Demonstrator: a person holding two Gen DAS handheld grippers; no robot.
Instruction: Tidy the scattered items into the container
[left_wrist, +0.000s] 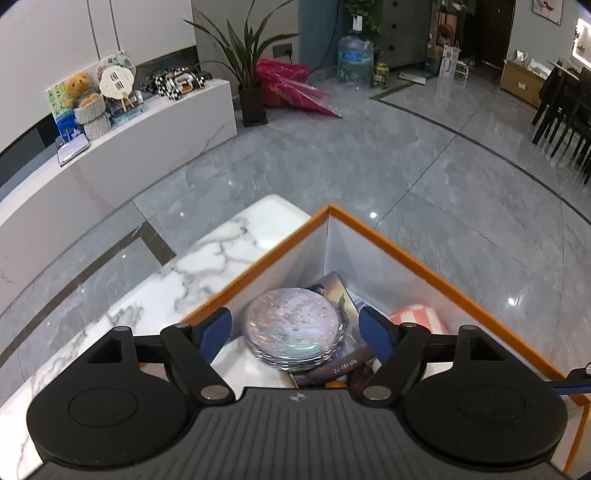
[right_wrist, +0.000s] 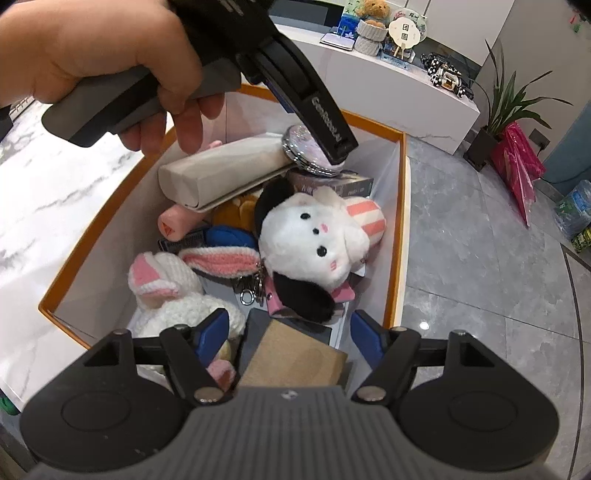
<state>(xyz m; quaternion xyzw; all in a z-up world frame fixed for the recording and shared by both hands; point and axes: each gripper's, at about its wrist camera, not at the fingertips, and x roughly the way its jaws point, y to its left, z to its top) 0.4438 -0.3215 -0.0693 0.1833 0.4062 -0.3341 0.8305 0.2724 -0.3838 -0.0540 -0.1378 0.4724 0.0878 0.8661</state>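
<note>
**Both grippers open over the box, compact mirror set down inside**

Left gripper (left_wrist: 295, 332), in its own wrist view, hangs over the far corner of the orange-rimmed white cardboard box (left_wrist: 424, 258) with its blue pads spread wide. Between them, with clear gaps on both sides, the round glittery compact mirror (left_wrist: 293, 326) rests on a dark illustrated book (left_wrist: 334, 295). Nothing is gripped. Judging by this, the release is done; the good move is to lift straight up so neither pad drags the mirror off.

Right gripper (right_wrist: 288, 338), in its wrist view, also stands open and empty above a tan cardboard piece (right_wrist: 295, 360) at the box's near end. Farther in lie a white plush dog with black ears (right_wrist: 310, 240), a white knitted bunny (right_wrist: 173, 291) and a long grey case (right_wrist: 218, 173); a hand (right_wrist: 92, 55) holds the left tool over the mirror.
</note>
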